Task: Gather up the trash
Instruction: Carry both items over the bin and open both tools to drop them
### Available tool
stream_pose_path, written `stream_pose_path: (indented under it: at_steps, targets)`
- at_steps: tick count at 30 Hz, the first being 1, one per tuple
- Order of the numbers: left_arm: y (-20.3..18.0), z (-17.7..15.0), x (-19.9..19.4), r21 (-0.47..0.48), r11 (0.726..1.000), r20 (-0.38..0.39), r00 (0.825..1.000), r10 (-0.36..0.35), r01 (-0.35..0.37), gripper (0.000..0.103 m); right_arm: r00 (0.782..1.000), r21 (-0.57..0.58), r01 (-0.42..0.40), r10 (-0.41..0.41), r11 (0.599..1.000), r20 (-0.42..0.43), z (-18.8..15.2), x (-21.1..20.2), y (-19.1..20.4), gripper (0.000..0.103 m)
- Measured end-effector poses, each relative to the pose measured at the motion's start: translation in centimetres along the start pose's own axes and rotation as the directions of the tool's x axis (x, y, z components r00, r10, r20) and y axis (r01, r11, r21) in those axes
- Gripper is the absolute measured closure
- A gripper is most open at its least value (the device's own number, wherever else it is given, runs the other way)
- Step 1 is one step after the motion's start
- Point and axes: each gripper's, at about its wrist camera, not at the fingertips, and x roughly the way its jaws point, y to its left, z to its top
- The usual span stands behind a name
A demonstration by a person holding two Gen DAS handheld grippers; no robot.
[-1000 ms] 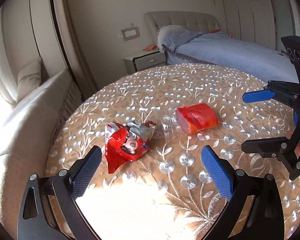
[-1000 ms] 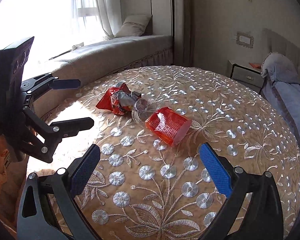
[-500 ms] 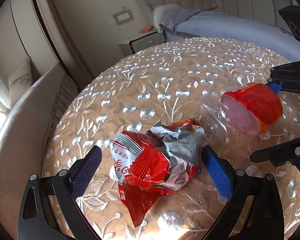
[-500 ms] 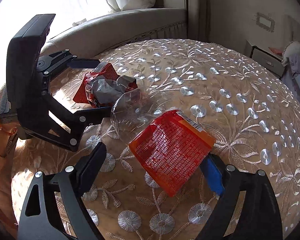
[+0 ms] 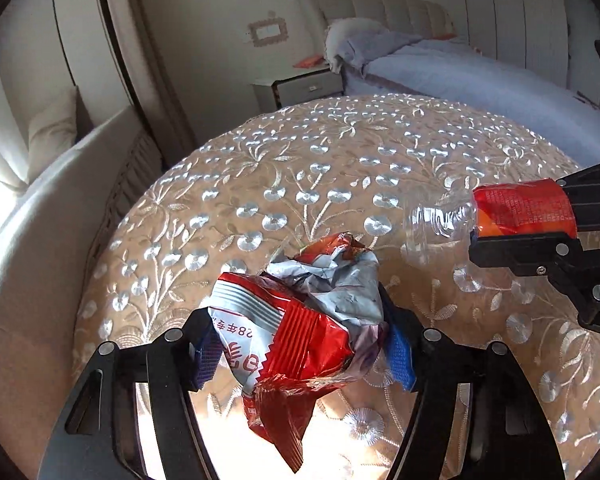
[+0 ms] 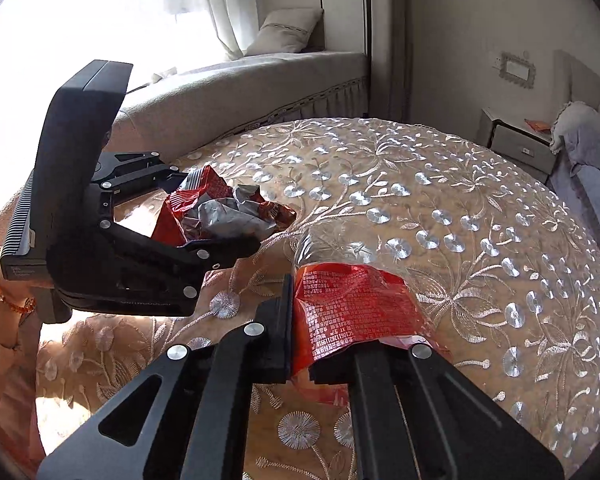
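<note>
My left gripper (image 5: 300, 350) is shut on a crumpled red and silver snack wrapper (image 5: 300, 320), held just above the round table (image 5: 340, 168). The wrapper also shows in the right wrist view (image 6: 220, 212), between the left gripper's fingers (image 6: 220, 250). My right gripper (image 6: 324, 344) is shut on a crushed clear plastic bottle with a red label (image 6: 348, 304). In the left wrist view the bottle (image 5: 512, 212) sits in the right gripper (image 5: 520, 220) at the right, a little above the cloth.
The table wears a beige cloth with silver embroidered flowers (image 6: 440, 208). A cushioned window seat (image 6: 260, 76) lies beyond the table's left side. A bed (image 5: 460, 72) and a nightstand (image 5: 296, 88) stand behind the table.
Both grippers have closed: the left on the wrapper, the right on the bottle. Both items have come up slightly off the cloth, and the grippers have pulled back a little.
</note>
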Motion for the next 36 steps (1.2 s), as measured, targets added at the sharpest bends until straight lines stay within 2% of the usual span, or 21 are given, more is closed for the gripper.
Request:
stream_pose_path:
  at_steps: [6,11,14,19,25,36]
  targets:
    - [-3.7,-1.0,-6.5,-0.051,0.999,0.078,0.997,0.0,0.004,0.038,0.995,0.03,0.048,-0.051,0.998,0.081,-2.2,-7.2,0.7,0.097]
    - [-7.0,-2.0,-10.7,-0.095,0.995,0.135,0.991,-0.016,0.03,0.038,0.99,0.052,0.093,-0.097,0.994,0.101,-5.2,-12.8,1.5,0.097]
    - [-9.3,-2.6,-12.6,-0.09,0.996,0.156,0.988,-0.014,0.028,0.038,0.986,0.072,0.118,-0.125,0.99,0.112,-6.8,-15.8,1.6,0.097]
    - [-14.0,-3.2,-15.1,-0.036,0.999,0.175,0.984,-0.021,0.028,0.038,0.975,0.099,0.166,-0.178,0.981,0.133,-9.5,-20.1,2.3,0.097]
    - [-18.9,-3.7,-17.1,0.012,0.998,0.193,0.979,-0.065,0.064,0.037,0.96,0.122,0.223,-0.24,0.967,0.146,-12.8,-24.1,2.8,0.097]
    - [-27.4,-4.4,-18.4,0.155,0.97,0.175,0.962,-0.211,0.185,0.037,0.926,0.221,0.332,-0.361,0.917,0.11,-18.9,-29.9,1.5,0.097]
